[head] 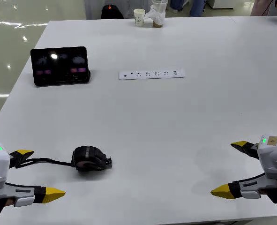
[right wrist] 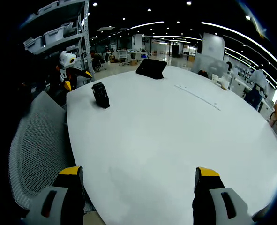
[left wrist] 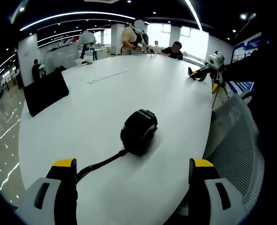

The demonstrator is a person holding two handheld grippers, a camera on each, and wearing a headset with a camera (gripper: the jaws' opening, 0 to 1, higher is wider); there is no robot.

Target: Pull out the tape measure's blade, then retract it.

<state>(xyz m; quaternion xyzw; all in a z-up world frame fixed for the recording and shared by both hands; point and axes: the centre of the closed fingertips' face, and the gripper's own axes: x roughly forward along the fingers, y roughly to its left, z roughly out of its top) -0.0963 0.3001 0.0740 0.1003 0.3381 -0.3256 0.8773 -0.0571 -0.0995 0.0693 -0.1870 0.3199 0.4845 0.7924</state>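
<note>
A black tape measure (head: 88, 158) lies on the white table (head: 166, 117) near its front left. Its black wrist strap (head: 47, 162) trails left toward my left gripper (head: 39, 173), which stands open just left of it with nothing between its yellow-tipped fingers. In the left gripper view the tape measure (left wrist: 138, 131) sits a short way ahead of the open left gripper (left wrist: 133, 168). My right gripper (head: 233, 168) is open at the front right, far from the tape. The right gripper view has the tape measure (right wrist: 100, 94) small at the far left, beyond the open right gripper (right wrist: 136, 180).
A dark tablet (head: 60, 65) stands at the back left and a white power strip (head: 151, 74) lies mid-table. Paper cups (head: 139, 17) sit at the far edge. A mesh chair back (right wrist: 35, 150) is by the table's near side.
</note>
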